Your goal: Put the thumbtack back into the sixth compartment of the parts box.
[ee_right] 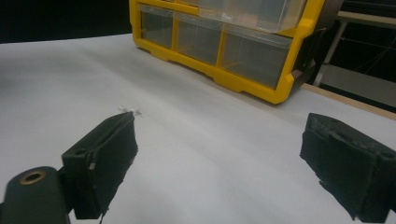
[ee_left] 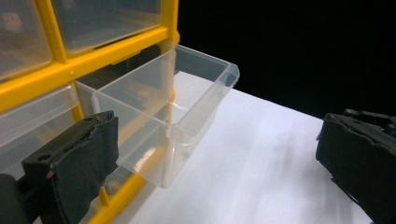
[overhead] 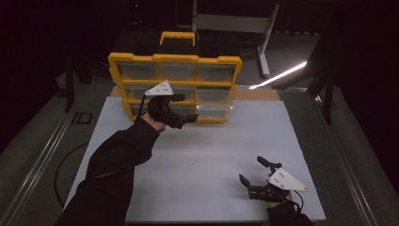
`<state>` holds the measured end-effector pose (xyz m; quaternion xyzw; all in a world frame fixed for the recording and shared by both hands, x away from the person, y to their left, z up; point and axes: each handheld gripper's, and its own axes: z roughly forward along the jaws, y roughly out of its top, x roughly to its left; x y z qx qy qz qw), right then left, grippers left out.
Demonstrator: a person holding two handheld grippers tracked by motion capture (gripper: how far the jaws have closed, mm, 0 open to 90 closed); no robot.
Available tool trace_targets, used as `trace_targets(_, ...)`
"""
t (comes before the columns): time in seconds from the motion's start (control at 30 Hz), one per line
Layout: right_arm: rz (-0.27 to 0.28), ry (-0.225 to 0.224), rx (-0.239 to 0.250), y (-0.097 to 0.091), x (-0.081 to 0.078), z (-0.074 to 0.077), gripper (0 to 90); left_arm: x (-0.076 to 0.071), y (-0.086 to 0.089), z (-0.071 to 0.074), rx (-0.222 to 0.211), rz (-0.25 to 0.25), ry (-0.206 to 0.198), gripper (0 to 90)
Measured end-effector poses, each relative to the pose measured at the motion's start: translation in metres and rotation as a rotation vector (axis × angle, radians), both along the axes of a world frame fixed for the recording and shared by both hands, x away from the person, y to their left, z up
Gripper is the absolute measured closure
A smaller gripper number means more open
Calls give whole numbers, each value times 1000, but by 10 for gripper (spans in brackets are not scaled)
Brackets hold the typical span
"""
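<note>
High view: left gripper (overhead: 181, 110) sits in front of the yellow drawer organizer (overhead: 174, 59) at the far edge of the white table (overhead: 226, 141), jaws spread wide with nothing between them. The bottom-right clear drawer (overhead: 214, 111) is pulled partway out of the organizer frame — it sticks out over the table just right of the left gripper.

Left gripper view: same clear drawer (ee_left: 168, 116) ahead, between the two black jaws but well clear of both pads, no contact. Drawer looks empty from here. Its neighbours in the frame are pushed in.

Right gripper (overhead: 256, 181) rests low at the near right of the table, well apart from the organizer, jaws open and holding nothing.

Right gripper view: small pale bits (ee_right: 130, 110) lie on the table just past one jaw — too small to identify. Same bits (overhead: 192, 163) show mid-table from above.
</note>
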<state>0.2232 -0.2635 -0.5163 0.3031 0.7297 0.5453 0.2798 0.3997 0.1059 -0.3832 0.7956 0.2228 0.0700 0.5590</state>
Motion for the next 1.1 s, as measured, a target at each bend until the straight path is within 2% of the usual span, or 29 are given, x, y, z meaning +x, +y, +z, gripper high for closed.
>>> trace_targets(0.17,-2,2,4,-1,0,0,102,-11,4,-6,-6,-31,-13,0)
trace_targets(0.3,-1,2,5,-1,0,0,102,-18,8,-13,-3,-37,-18,0)
trace_targets(0.43,0,-2,2,-1,0,1,102,-25,11,-22,-6,-47,-9,0)
trace_targets(0.63,2,-1,0,0,0,1,102,-32,9,-39,31,-76,-8,0)
trace_targets(0.7,1,-2,-1,0,0,1,102,-34,8,-45,29,-95,20,0)
trace_targets(0.83,0,-5,-1,-1,0,1,102,-39,3,-59,77,-130,59,0)
trace_targets(0.93,1,-5,-4,0,0,1,102,-40,1,-71,96,-160,88,0)
trace_targets(0.97,1,-5,-4,0,0,1,102,-41,0,-75,115,-162,91,0)
trace_targets(1.1,1,-5,-4,0,0,1,102,-43,-4,-88,144,-190,103,0)
